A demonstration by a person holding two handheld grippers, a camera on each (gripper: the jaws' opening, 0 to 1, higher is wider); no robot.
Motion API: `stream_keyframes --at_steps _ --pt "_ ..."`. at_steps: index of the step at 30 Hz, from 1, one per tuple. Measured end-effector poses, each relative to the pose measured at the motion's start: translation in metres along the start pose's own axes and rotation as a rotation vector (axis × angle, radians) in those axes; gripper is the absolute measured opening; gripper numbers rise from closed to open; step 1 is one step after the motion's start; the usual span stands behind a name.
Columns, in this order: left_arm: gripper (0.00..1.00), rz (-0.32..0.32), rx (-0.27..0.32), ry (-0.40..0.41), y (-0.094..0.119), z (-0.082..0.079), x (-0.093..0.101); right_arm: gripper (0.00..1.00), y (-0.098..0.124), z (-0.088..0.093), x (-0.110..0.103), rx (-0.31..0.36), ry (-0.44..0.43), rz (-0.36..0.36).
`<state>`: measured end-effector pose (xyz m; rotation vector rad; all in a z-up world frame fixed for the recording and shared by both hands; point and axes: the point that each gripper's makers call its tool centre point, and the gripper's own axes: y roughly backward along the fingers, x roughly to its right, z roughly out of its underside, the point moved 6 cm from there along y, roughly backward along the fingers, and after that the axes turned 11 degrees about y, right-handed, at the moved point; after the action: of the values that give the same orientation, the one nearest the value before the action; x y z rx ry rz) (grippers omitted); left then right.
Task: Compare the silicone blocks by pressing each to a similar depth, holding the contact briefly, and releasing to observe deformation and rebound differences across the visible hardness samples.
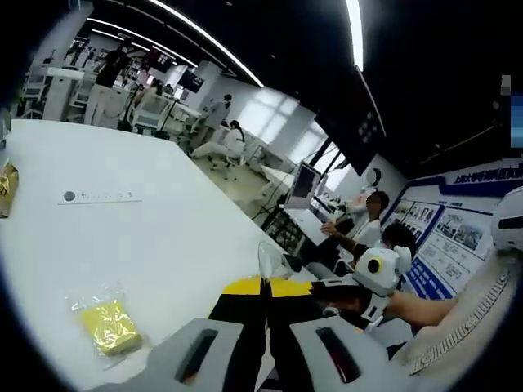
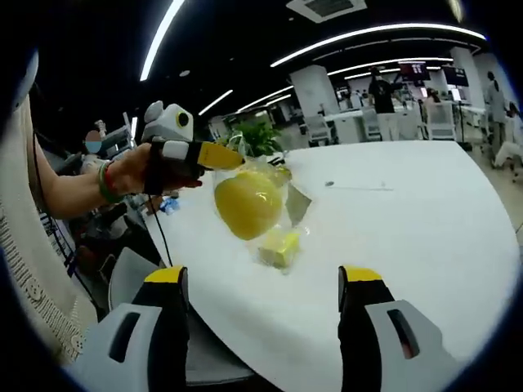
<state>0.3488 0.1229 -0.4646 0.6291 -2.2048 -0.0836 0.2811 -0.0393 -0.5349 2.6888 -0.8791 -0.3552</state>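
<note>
My left gripper [image 1: 263, 286] is shut on the top of a clear plastic bag [image 1: 270, 260]. In the right gripper view that left gripper [image 2: 231, 157] holds the bag in the air over the near edge of the white table [image 2: 425, 220]. A round yellow silicone piece [image 2: 248, 202] hangs in the bag. Below it a yellow block in a clear wrapper [image 2: 279, 247] lies on the table. The left gripper view has that block [image 1: 110, 327] at the lower left. My right gripper [image 2: 263, 282] stands open, its jaws wide apart and short of the bag.
A small gold packet [image 1: 6, 188] lies at the table's left edge, and a printed label [image 1: 98, 196] is stuck on the tabletop [image 1: 163, 147]. People sit at desks with a monitor [image 1: 302, 184] beyond the table. A sleeve [image 2: 33, 269] fills the left side.
</note>
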Motion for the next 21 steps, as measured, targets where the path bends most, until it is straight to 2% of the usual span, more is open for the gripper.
stream_keyframes --at_steps 3,9,11,13,21 --pt "0.00 -0.009 0.009 -0.001 0.009 0.000 0.000 0.69 -0.010 -0.003 -0.002 0.002 0.017 -0.029" --pt "0.00 -0.018 0.014 0.007 0.020 0.003 0.000 0.68 -0.048 -0.005 -0.003 -0.015 0.069 -0.105" --pt "0.00 -0.021 0.008 0.000 0.023 0.005 0.000 0.68 -0.060 -0.007 -0.003 -0.012 0.072 -0.127" --pt "0.00 -0.023 0.001 -0.009 0.025 0.006 0.002 0.66 -0.071 -0.013 -0.006 0.017 0.076 -0.167" --pt "0.00 0.008 -0.031 -0.059 0.031 0.010 0.012 0.58 -0.095 -0.027 -0.020 0.046 0.135 -0.277"
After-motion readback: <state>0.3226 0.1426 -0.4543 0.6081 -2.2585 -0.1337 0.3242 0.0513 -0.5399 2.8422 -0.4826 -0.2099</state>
